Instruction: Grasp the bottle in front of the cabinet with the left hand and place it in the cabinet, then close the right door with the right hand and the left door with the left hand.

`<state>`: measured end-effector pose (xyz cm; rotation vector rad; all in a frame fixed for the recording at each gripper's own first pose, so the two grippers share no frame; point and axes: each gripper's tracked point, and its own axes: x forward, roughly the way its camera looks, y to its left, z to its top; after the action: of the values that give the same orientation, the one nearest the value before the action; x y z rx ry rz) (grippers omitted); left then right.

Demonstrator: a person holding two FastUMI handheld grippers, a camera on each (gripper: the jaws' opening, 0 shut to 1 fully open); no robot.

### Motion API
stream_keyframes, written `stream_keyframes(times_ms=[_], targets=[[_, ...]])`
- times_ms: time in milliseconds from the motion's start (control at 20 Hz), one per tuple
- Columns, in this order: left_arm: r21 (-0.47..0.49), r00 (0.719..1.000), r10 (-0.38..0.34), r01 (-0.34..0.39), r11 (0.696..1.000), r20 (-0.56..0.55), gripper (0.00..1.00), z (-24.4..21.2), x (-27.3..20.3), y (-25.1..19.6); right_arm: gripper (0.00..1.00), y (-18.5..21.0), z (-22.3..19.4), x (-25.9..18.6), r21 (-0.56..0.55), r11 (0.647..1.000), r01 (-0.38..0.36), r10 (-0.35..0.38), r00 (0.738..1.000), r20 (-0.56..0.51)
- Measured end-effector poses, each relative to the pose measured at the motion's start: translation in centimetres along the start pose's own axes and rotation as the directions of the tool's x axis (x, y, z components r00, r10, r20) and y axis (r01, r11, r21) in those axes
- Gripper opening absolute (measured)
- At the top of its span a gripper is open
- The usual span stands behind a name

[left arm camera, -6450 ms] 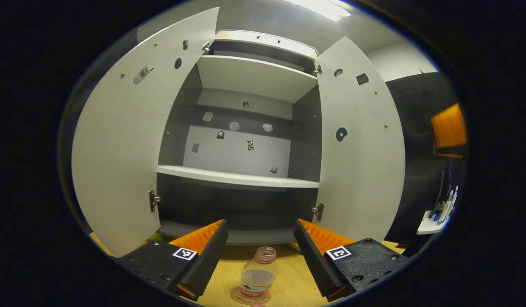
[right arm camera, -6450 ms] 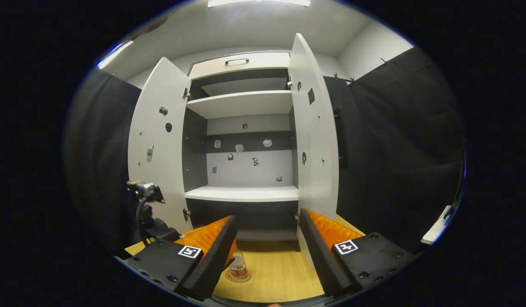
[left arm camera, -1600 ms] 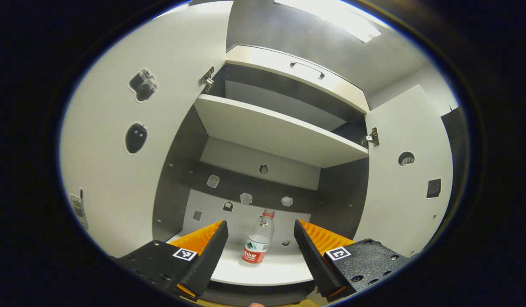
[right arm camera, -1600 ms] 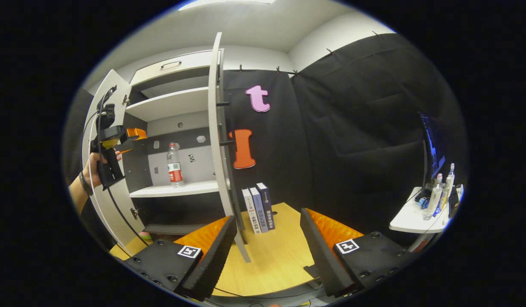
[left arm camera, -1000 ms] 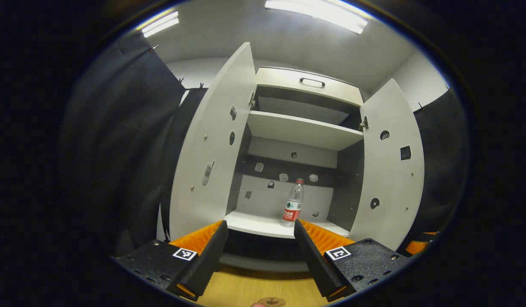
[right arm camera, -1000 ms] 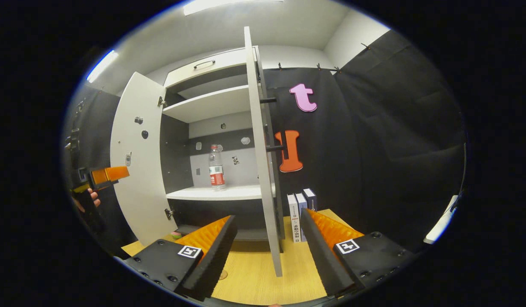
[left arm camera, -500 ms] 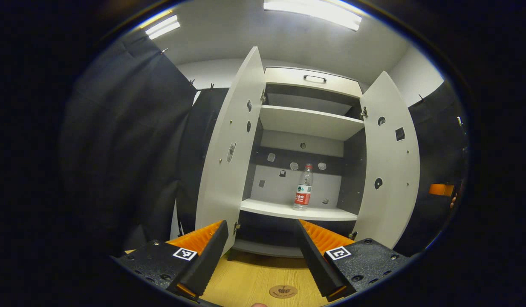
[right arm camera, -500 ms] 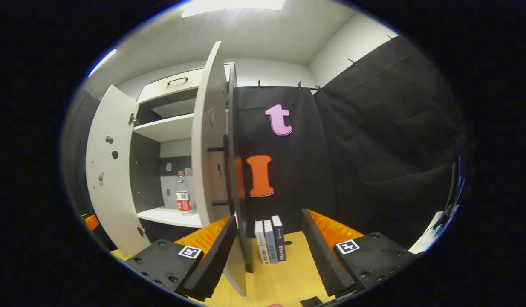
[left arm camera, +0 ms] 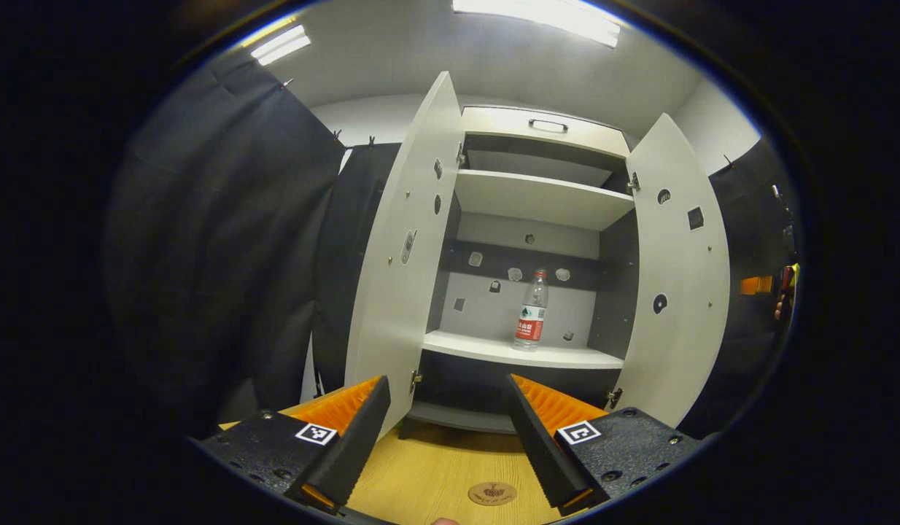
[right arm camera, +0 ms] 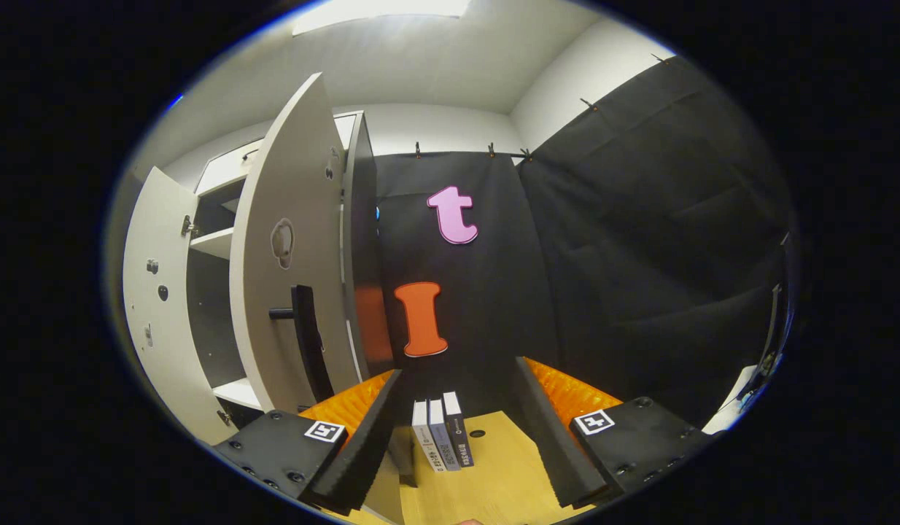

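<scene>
A clear water bottle (left arm camera: 532, 310) with a red label stands upright on the cabinet's middle shelf (left arm camera: 516, 351). Both white doors hang open: the left door (left arm camera: 406, 255) and the right door (left arm camera: 680, 292). My left gripper (left arm camera: 446, 445) is open and empty, held back from the cabinet above the wooden table. In the right gripper view I face the outer side of the right door (right arm camera: 289, 277), and its black bar handle (right arm camera: 305, 343) is just left of my left finger. My right gripper (right arm camera: 457, 445) is open and holds nothing. The left door (right arm camera: 151, 306) shows behind.
A round coaster (left arm camera: 492, 494) lies on the wooden table (left arm camera: 421, 481) in front of the cabinet. Three books (right arm camera: 439, 434) stand upright right of the cabinet against the black cloth. The other gripper (left arm camera: 755, 284) and a hand (left arm camera: 782, 310) show at the far right, beyond the right door.
The left gripper has drawn back from the cabinet, leaving the bottle on the shelf. The right gripper has swung round to the right door's outer side, and the handle now sits close.
</scene>
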<state>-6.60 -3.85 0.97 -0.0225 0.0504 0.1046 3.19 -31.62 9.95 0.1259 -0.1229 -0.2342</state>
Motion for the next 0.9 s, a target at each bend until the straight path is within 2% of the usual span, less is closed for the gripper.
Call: stream_keyframes(times_ms=[500,650,700,750,900], targets=[[0.009,1.000,0.000,0.000,1.000,-0.001,0.95,-0.5,0.0,0.6,0.98,4.4,-1.6,0.1,-0.036,0.995,-0.096,0.095,0.995,-0.022],[0.013,1.000,0.010,-0.010,1.000,-0.001,0.95,-0.6,-0.2,1.3,0.97,4.6,-1.3,-0.1,-0.072,0.994,-0.082,0.082,0.997,-0.002],[0.008,1.000,0.014,-0.014,1.000,0.002,0.95,-0.4,-0.4,1.4,0.88,4.9,-1.4,-0.1,-0.077,0.993,-0.086,0.086,0.996,-0.004],[0.005,1.000,0.018,-0.018,1.000,0.006,0.95,-0.4,-0.4,1.7,0.97,5.1,-1.4,-0.3,-0.085,0.993,-0.086,0.086,0.996,-0.003],[0.005,0.999,0.031,-0.031,1.000,0.016,0.95,-0.2,-0.4,2.2,0.96,5.9,-1.1,-0.4,-0.123,0.988,-0.092,0.094,0.996,0.012]])
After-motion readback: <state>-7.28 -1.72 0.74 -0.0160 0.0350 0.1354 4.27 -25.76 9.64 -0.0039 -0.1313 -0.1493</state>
